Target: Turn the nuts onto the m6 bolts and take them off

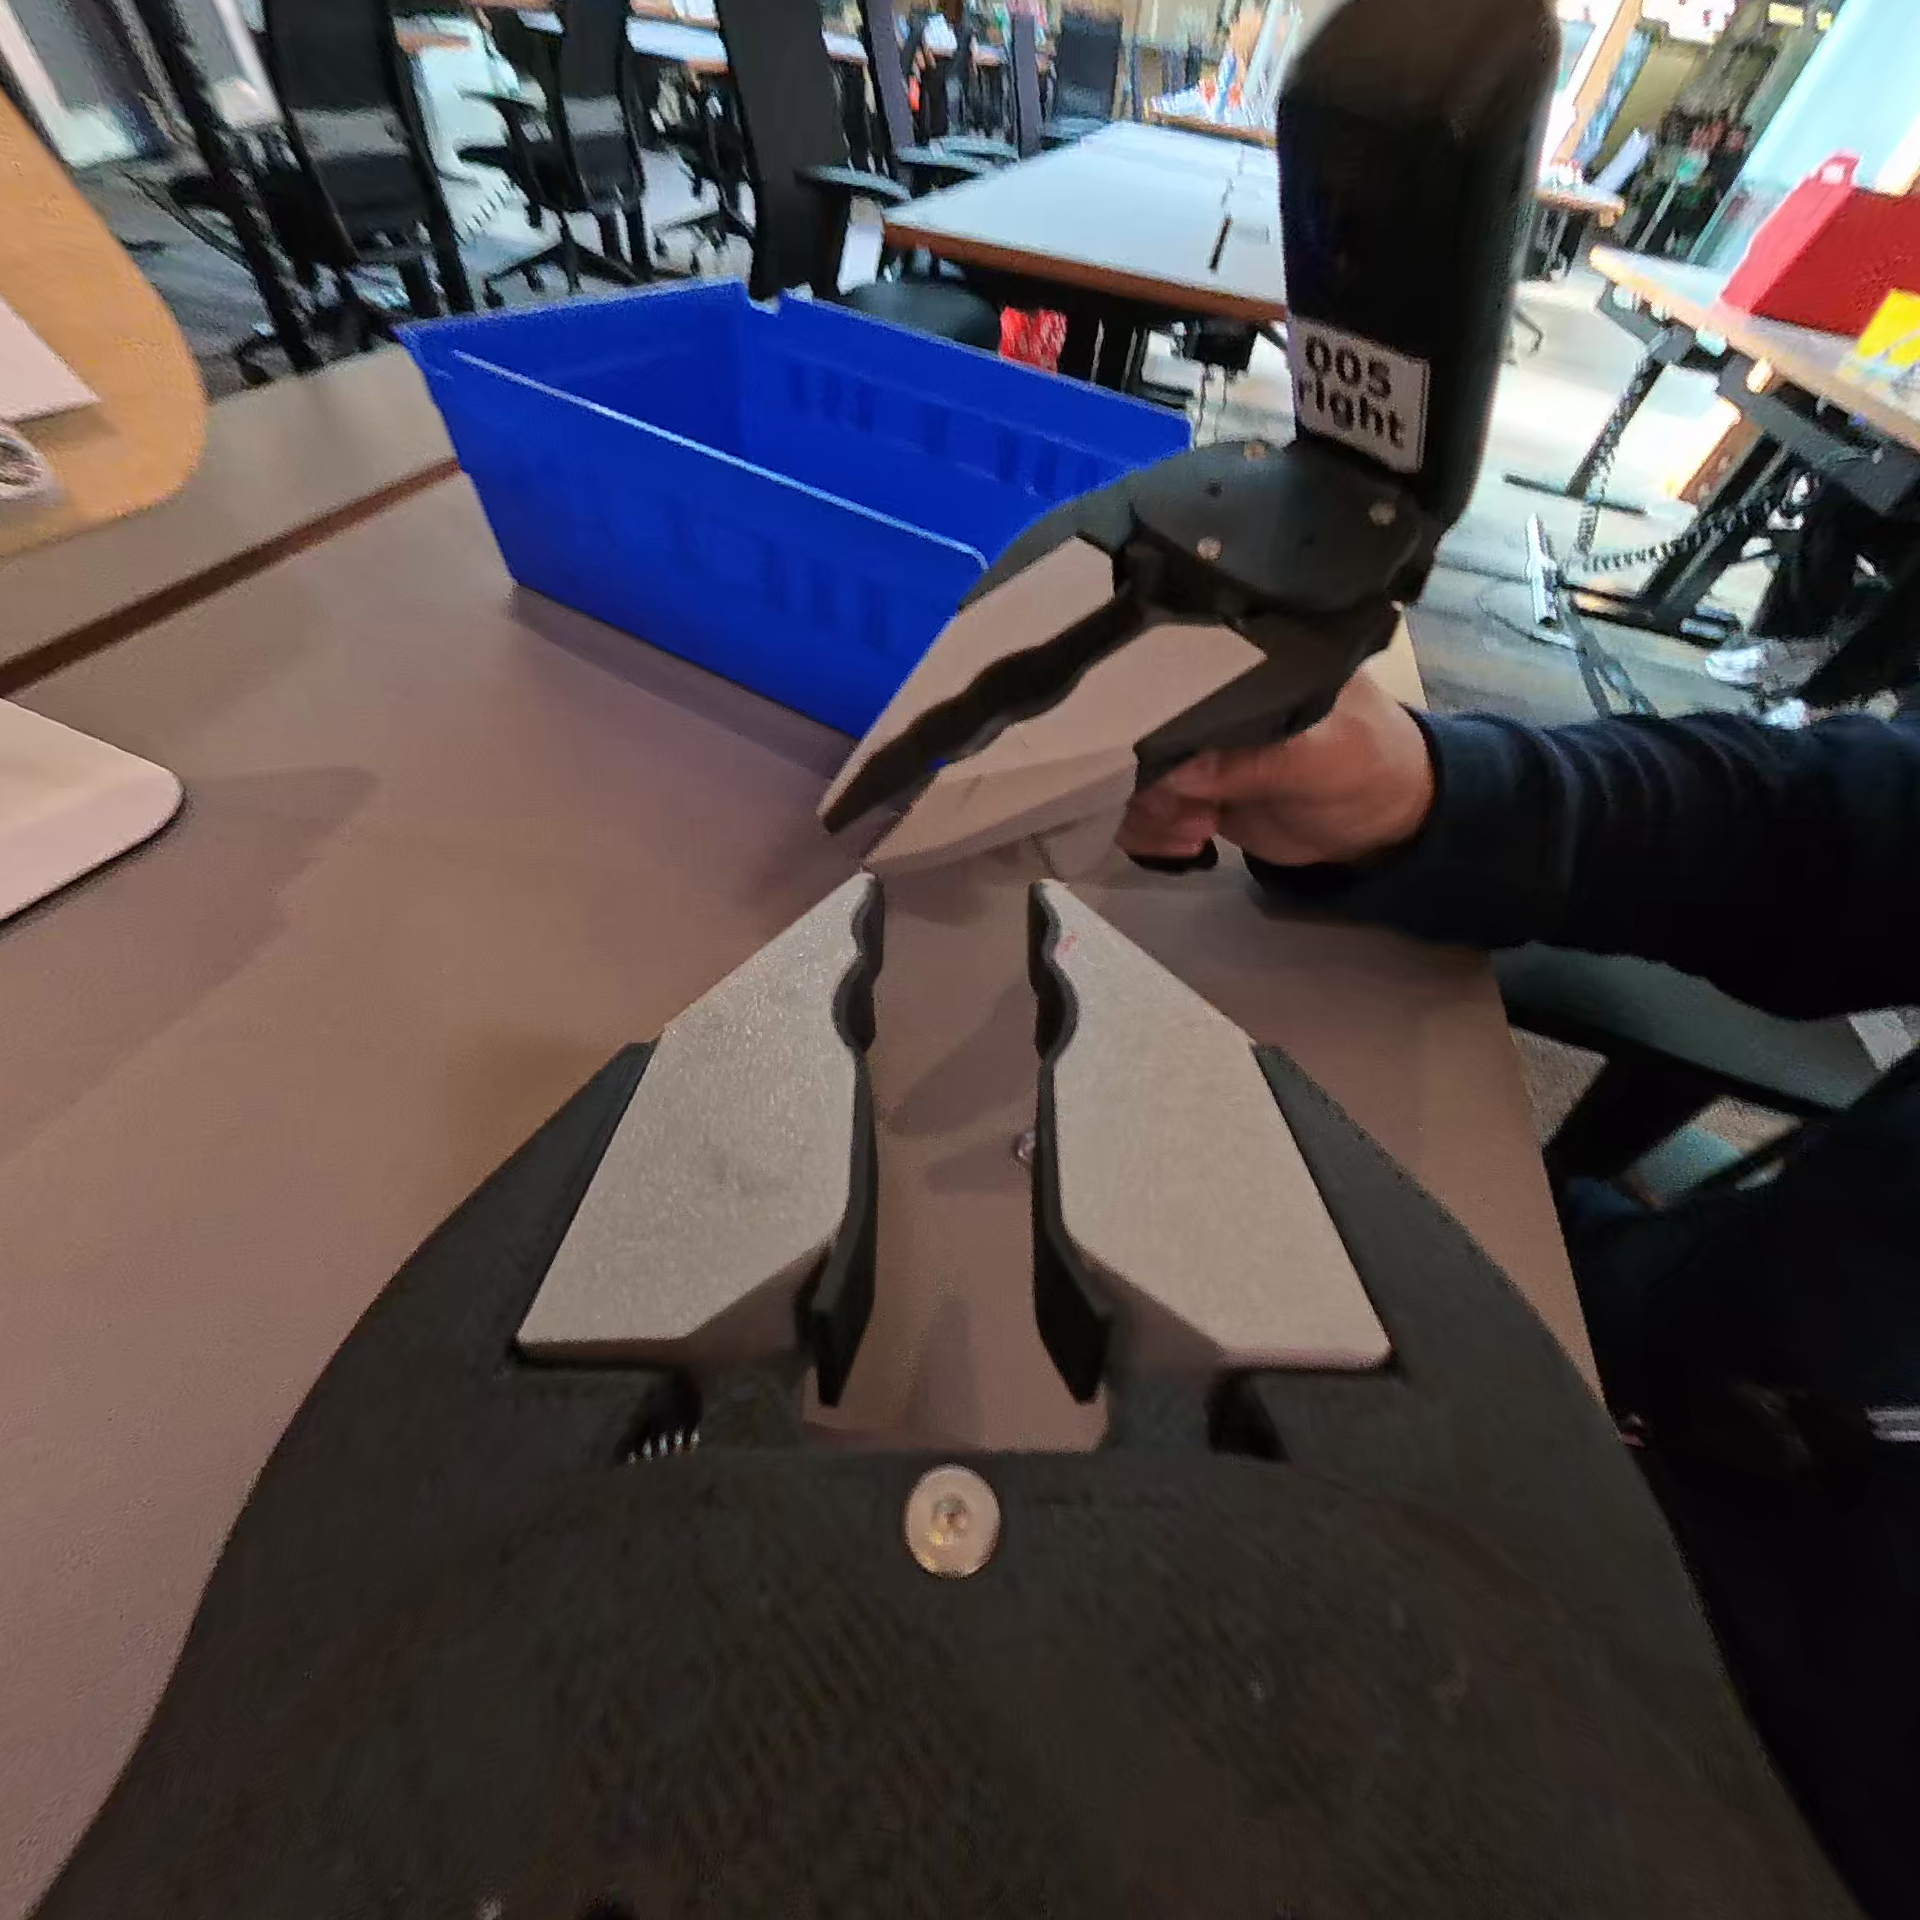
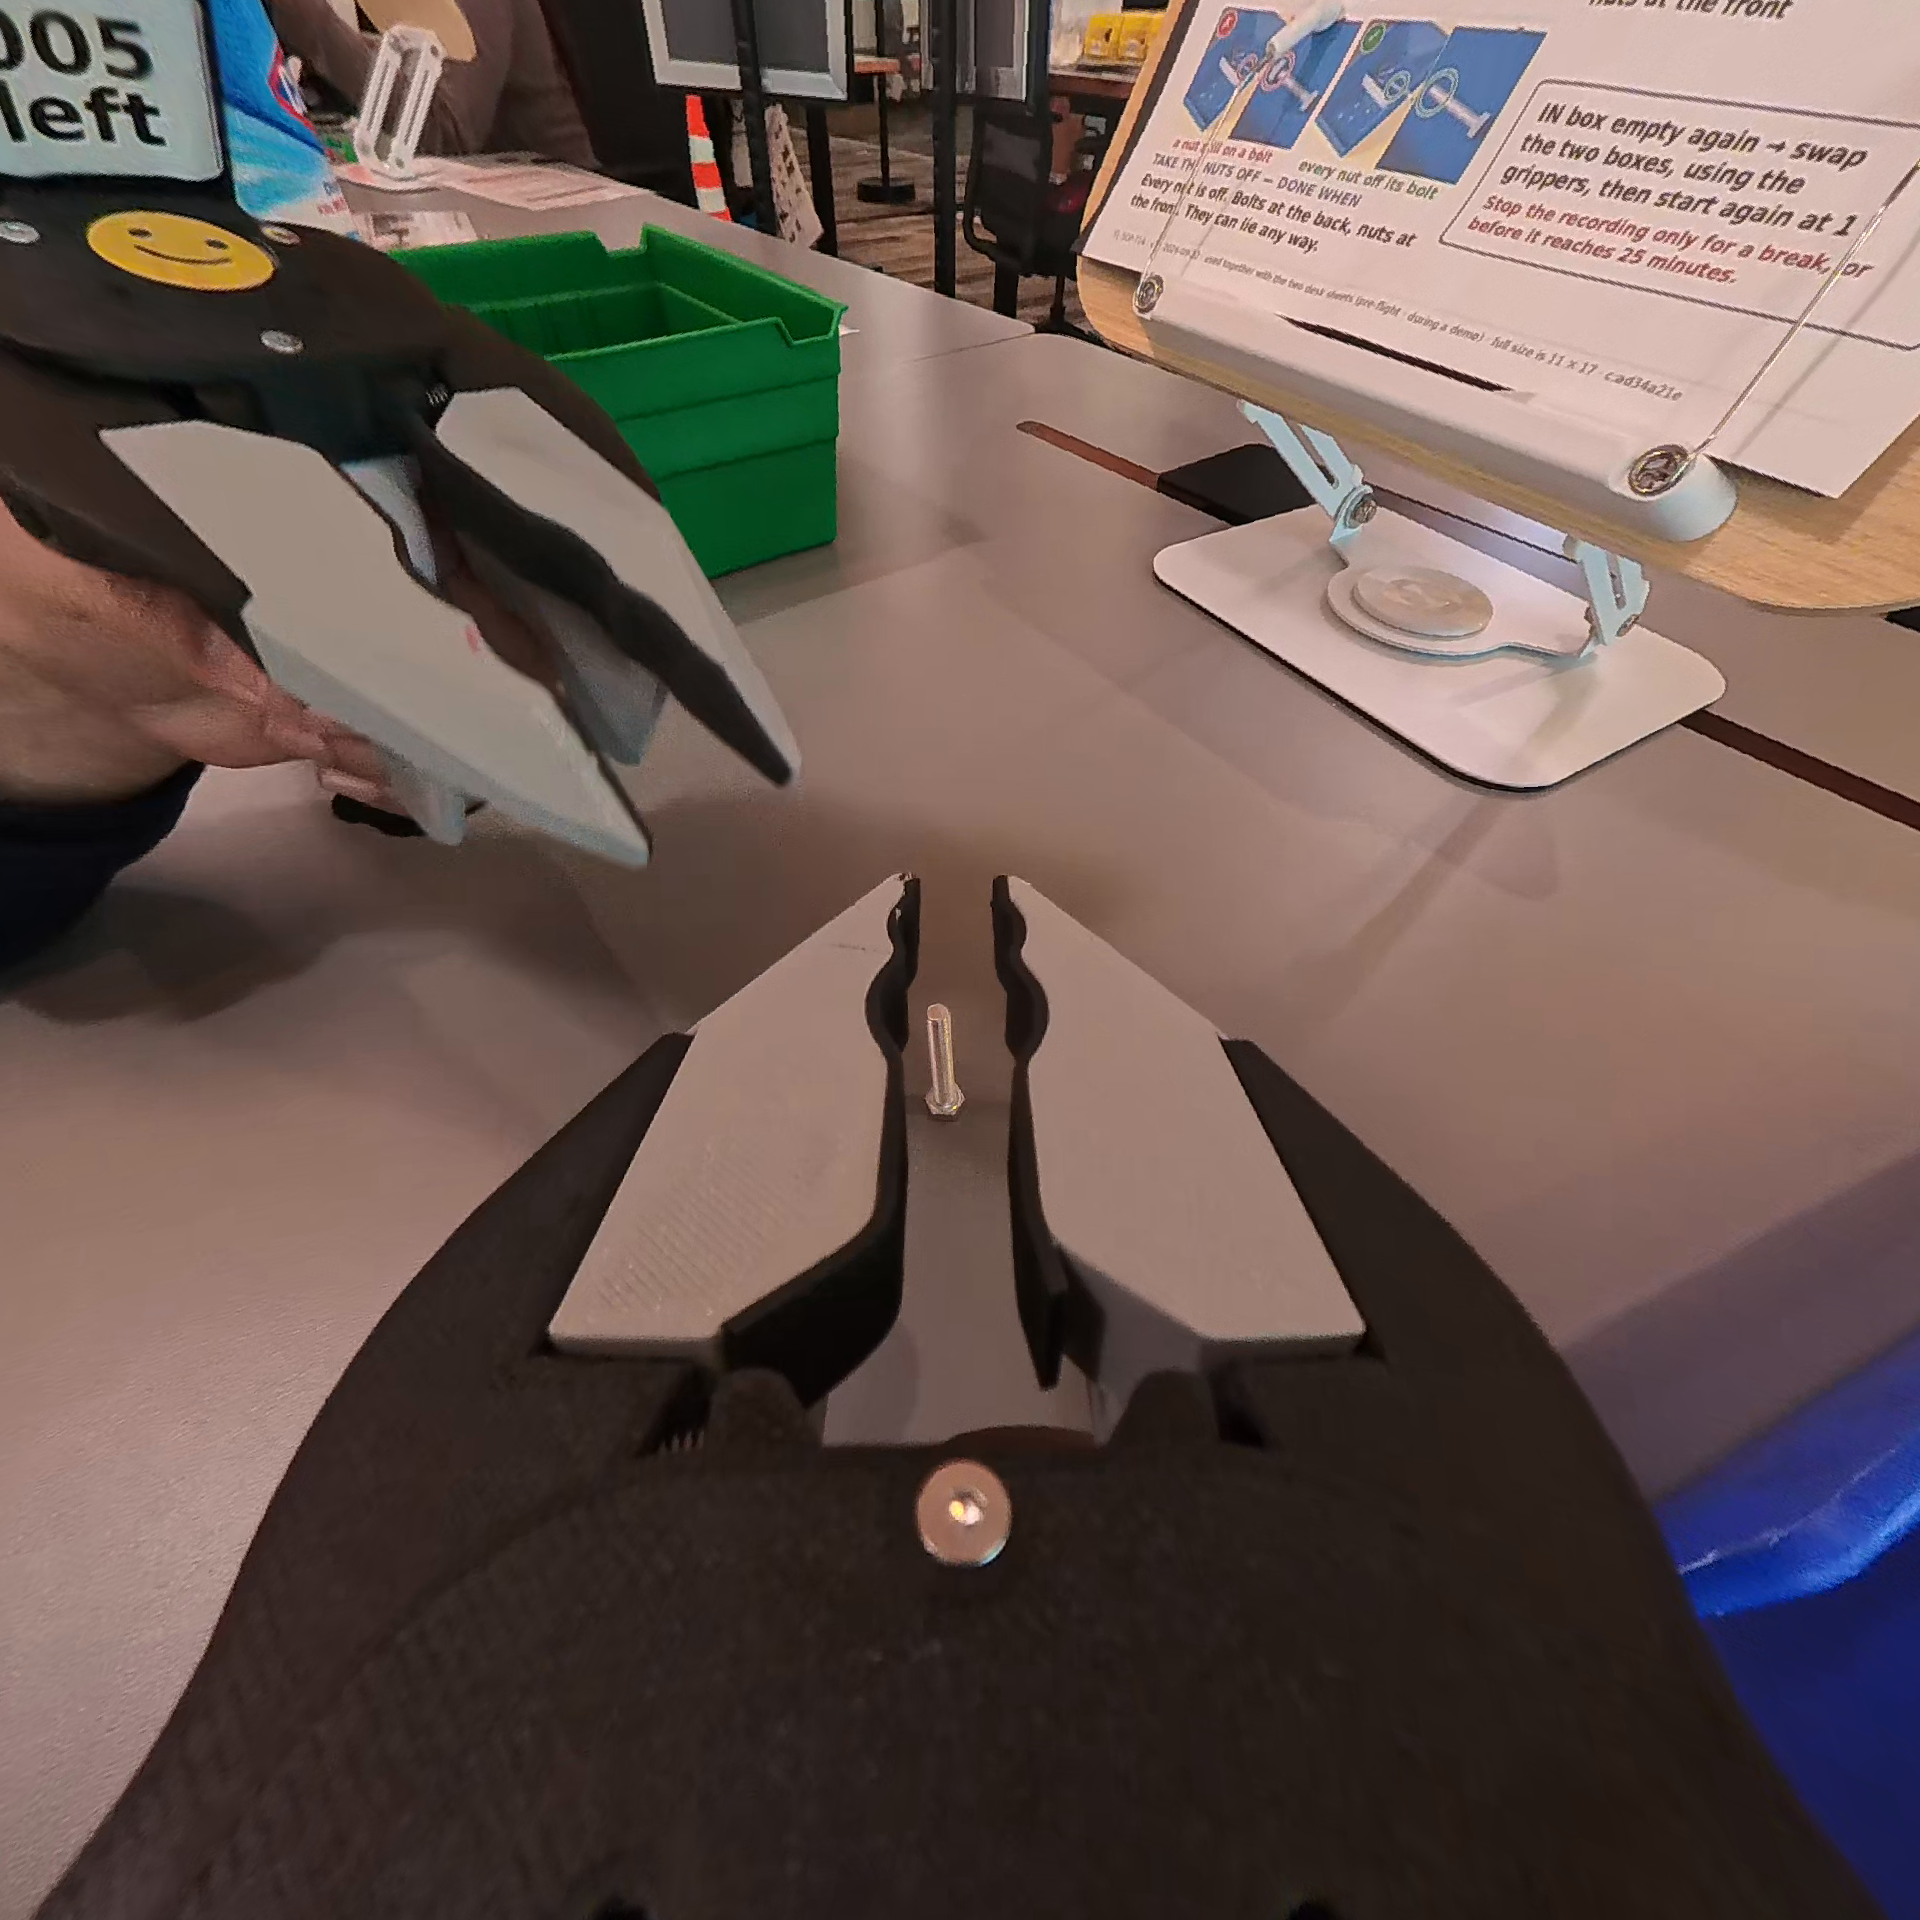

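Note:
A silver bolt (image 2: 940, 1055) rests on the grey table (image 2: 1143, 831), seen in the gap between my right gripper's fingers, its hex head nearest me. The fingers do not touch it. My right gripper (image 2: 951, 883) is narrowly open and empty; it also shows in the left wrist view (image 1: 852, 831), just beyond my left fingertips. My left gripper (image 1: 956, 888) is open and empty above the table. A small silver piece (image 1: 1023, 1146), probably the bolt, peeks out beside its right finger. The left gripper also shows at the left of the right wrist view (image 2: 717, 816). No nut is visible.
A blue bin (image 1: 727, 499) stands on the table behind the grippers; its corner shows low right in the right wrist view (image 2: 1787, 1507). A green bin (image 2: 727, 416) stands at the back left. A white stand (image 2: 1455, 644) holds an instruction sheet at the right. The table edge (image 1: 1496, 1039) is near the person's sleeve. My hands' fingertips stand some 4 centimetres from each other.

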